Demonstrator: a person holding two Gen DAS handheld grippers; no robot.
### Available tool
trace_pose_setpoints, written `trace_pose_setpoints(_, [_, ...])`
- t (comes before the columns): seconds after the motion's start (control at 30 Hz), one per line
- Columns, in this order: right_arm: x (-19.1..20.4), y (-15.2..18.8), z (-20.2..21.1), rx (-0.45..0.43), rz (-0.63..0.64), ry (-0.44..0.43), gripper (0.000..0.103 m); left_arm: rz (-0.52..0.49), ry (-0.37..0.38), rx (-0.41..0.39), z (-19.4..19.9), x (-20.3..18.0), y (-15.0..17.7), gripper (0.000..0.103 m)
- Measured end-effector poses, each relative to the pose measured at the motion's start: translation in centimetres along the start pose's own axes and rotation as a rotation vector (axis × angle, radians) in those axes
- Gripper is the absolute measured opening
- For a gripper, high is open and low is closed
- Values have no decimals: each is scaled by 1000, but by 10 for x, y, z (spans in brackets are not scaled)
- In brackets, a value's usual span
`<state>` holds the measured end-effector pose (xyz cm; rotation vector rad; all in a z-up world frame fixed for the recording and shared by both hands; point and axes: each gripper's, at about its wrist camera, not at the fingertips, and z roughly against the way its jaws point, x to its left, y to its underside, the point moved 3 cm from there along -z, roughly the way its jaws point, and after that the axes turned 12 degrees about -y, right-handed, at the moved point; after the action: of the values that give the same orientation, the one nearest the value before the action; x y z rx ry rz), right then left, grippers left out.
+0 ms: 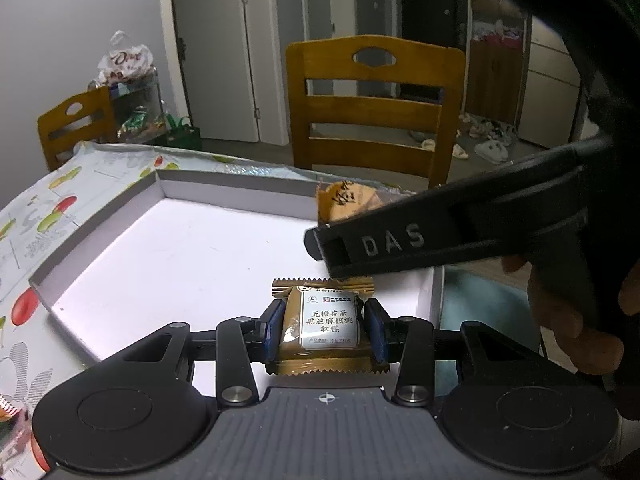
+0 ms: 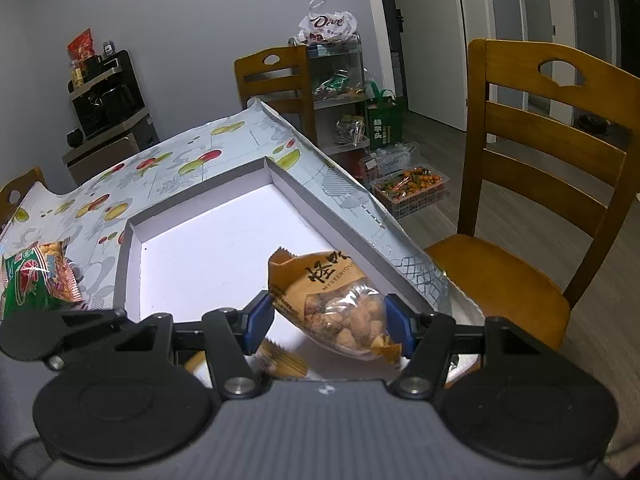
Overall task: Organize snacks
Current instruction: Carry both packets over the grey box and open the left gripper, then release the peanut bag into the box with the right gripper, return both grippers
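Since both snacks seem bound for the white tray (image 1: 100, 240), the left gripper (image 1: 325, 330) clenches a gold cake packet (image 1: 326, 320) over its six o'clock edge, while the right gripper (image 2: 326, 322) grips a nut bag (image 2: 332, 304) at three o'clock.

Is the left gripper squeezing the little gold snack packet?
Touching. The left wrist view shows the left gripper with its blue-padded jaws pressed against both sides of the small gold foil snack packet, no gap showing.

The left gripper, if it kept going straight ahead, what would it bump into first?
Probably the right gripper, which crosses just ahead and above. The left gripper holds a gold snack packet over the white box. Depth is unclear, so it might pass underneath.
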<state>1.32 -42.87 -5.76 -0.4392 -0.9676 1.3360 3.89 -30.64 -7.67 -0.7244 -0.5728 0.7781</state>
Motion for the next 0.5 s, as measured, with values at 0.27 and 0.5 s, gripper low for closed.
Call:
trace_pose_setpoints(0.27, [2,-1,-3,7,3,12,61,5,16,-7,2,1,1,47])
trace_pose_setpoints(0.5, [3,-1,-4,14,2,15,65,-1,9,-32,9,4,0,68])
